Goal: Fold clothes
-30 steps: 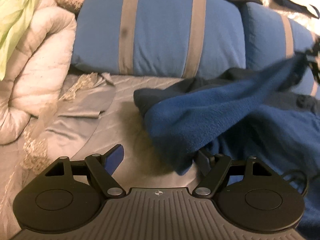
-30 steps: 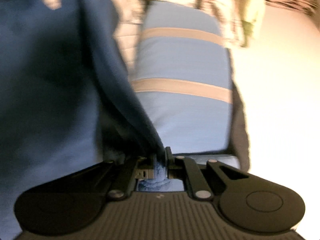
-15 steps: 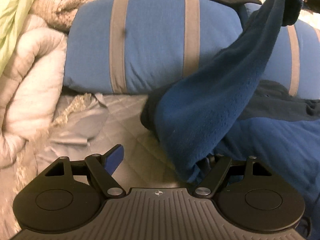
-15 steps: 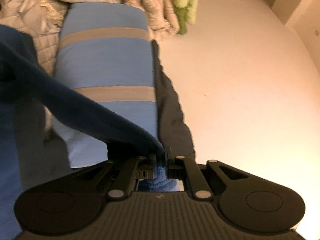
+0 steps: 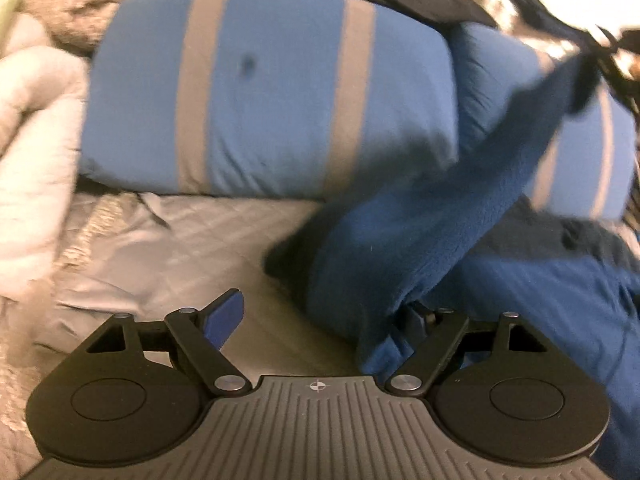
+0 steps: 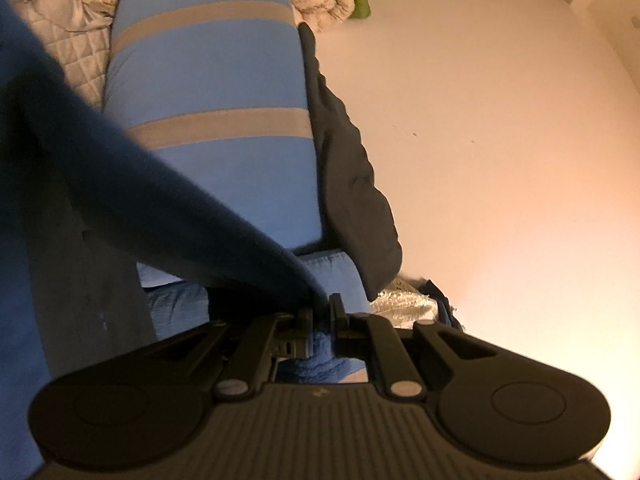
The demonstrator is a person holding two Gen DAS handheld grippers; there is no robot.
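While the blue fleece (image 5: 420,240) is sprawled on the grey quilt (image 5: 192,248), one end is pinched tight in the right gripper (image 6: 322,320), held level and pulled up toward the pillows. The left gripper (image 5: 320,320) is angled down, jaws opening wide, fleece draped on its right finger (image 5: 416,320) only. Bare quilt is left open on the left. Two striped pillows (image 5: 272,92) are counted.
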